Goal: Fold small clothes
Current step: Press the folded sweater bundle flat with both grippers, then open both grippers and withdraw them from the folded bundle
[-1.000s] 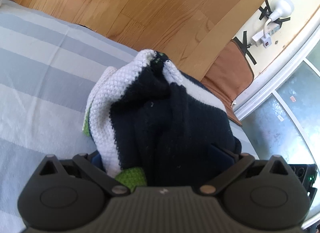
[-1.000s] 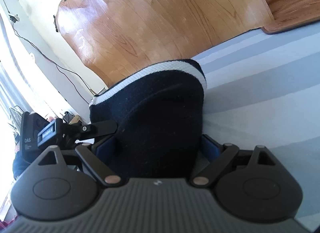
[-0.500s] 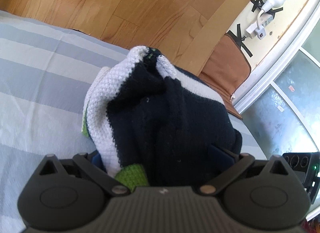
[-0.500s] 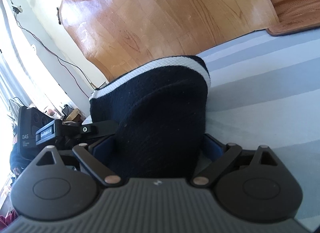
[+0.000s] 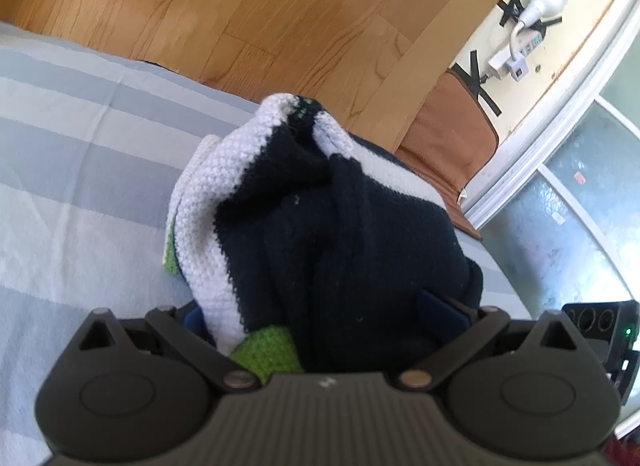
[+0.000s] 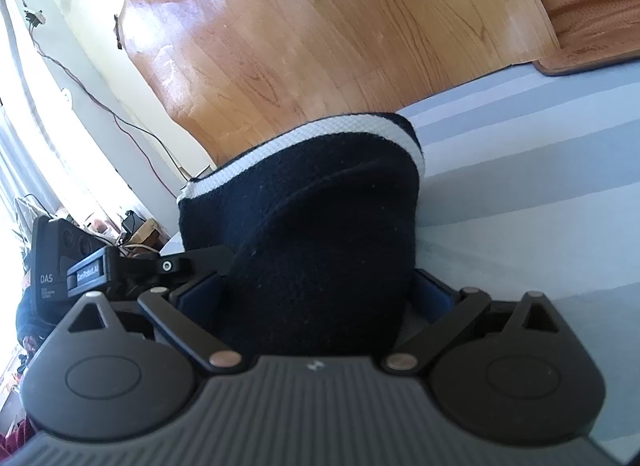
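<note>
Bedding (image 5: 80, 169) in grey-blue stripes fills the left of the left-wrist view, wood floor (image 5: 248, 13) above. On it, centre frame, sits our knitted garment (image 5: 320, 225), navy with white and green bands, bunched rather than flat, so we judge the folding unfinished. Our left gripper (image 5: 320, 318) has fabric between its jaws; whether they clamp it we cannot tell. Our right gripper (image 6: 316, 290) has just been opening, knit still between its spread jaws. At left in the right-wrist view, a black device (image 6: 52, 270) reads "DAS".
</note>
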